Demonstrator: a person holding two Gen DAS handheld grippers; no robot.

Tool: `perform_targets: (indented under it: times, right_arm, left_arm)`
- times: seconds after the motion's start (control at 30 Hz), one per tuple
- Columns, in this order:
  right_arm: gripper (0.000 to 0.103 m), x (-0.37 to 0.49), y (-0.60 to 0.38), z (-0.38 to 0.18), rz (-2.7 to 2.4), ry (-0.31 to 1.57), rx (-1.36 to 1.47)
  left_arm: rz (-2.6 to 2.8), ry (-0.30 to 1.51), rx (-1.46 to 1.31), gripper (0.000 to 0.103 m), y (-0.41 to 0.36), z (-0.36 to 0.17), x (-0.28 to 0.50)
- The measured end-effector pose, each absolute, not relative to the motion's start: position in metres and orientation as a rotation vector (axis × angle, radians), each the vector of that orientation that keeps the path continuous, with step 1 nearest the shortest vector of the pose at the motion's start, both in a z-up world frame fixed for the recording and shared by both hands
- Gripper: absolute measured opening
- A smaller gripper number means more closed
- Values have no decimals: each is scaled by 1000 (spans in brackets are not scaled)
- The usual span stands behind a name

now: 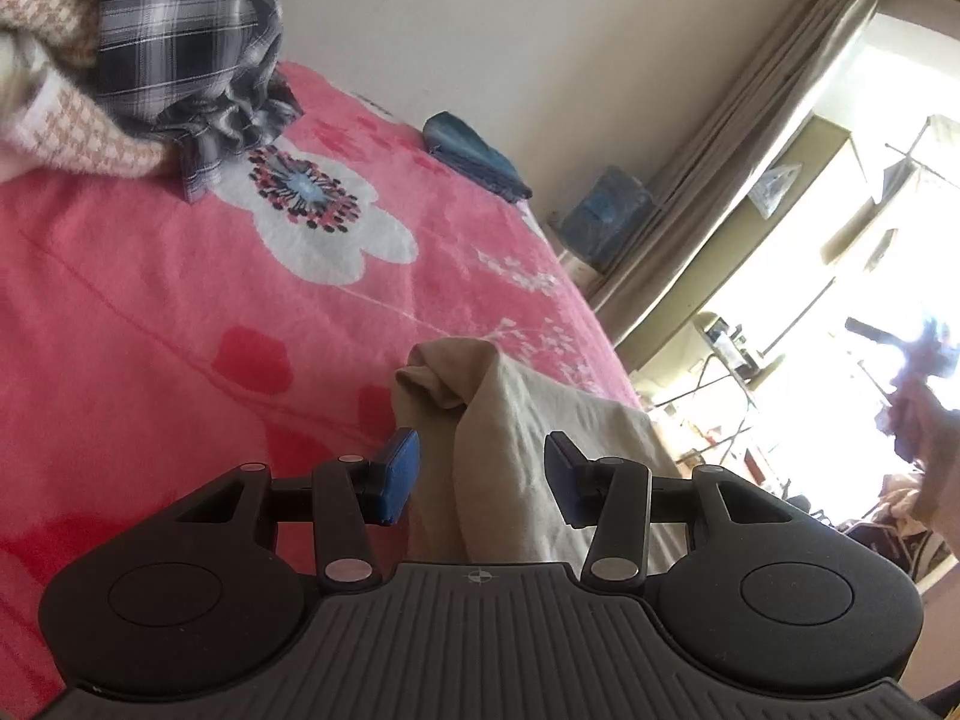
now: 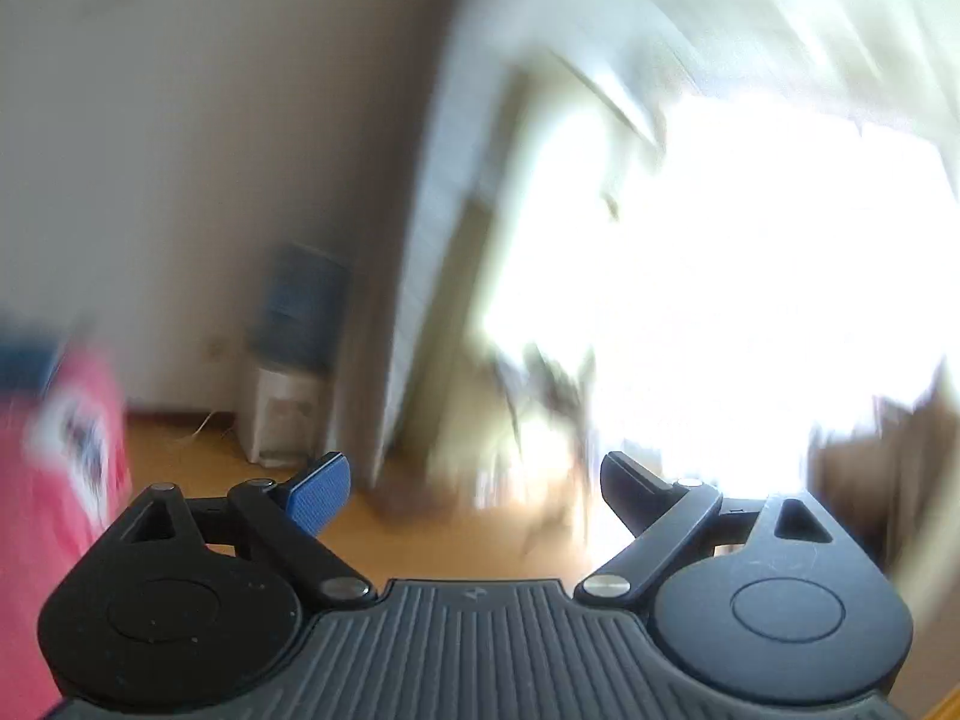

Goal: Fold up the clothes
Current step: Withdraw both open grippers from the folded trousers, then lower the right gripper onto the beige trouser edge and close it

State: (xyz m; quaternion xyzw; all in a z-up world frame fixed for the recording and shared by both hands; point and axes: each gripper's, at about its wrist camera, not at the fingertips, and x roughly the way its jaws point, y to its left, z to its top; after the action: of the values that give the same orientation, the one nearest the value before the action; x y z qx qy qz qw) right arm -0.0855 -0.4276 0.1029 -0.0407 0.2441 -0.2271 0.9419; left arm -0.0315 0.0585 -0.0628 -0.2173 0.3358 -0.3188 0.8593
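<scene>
We find the left gripper [image 1: 480, 480] with its jaws parted, gripping nothing, over a beige garment [image 1: 510, 420] on the pink bedspread [image 1: 180, 300]. At 11 o'clock lies a heap with a plaid shirt [image 1: 180, 48]. The right gripper [image 2: 474, 492] is spread wide and empty; its view is blurred, facing a bright window [image 2: 750, 270].

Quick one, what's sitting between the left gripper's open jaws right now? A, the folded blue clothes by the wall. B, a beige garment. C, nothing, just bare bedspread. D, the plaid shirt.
B: in the left wrist view a beige garment rises between the left gripper's spread jaws, while the plaid shirt and the folded blue clothes lie far off on the pink bedspread.
</scene>
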Motion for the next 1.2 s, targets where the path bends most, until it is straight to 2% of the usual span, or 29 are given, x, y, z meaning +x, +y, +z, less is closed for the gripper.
perform_targets:
  times: [0.13,0.17,0.37,0.47,0.53,0.67,0.73,0.8,0.9,0.97,1.2]
  right_arm:
    - [98,-96,-390,101,-277,452,-549]
    - [98,-97,-372,95,-208,449,-586]
    - [98,-107,-231,43,290,461,-490]
    - [96,-90,-203,29,391,530,-329]
    - [80,-84,-197,21,406,581,-282]
    - [63,-76,-191,5,420,671,-211]
    - [52,-72,-188,-2,427,716,-175]
    - [47,-68,-185,-10,434,760,-139]
    - [47,-62,-188,-13,432,800,-63]
    - [46,-54,-191,-9,426,810,0]
    - [49,-19,-180,1,376,875,128]
  left_arm:
    - [-648,734,-432,46,57,-66,-30]
    - [-644,739,-422,46,56,-66,-30]
    - [-623,776,-368,46,50,-67,-36]
    - [-611,783,-365,46,49,-70,-38]
    - [-603,782,-380,46,50,-73,-36]
    - [-580,779,-423,46,51,-80,-24]
    - [-558,777,-423,46,51,-85,-13]
    - [-543,769,-404,45,51,-89,-3]
    - [-569,766,-398,41,50,-94,10]
    - [-585,759,-377,34,47,-96,14]
    - [-638,729,-278,31,30,-99,5]
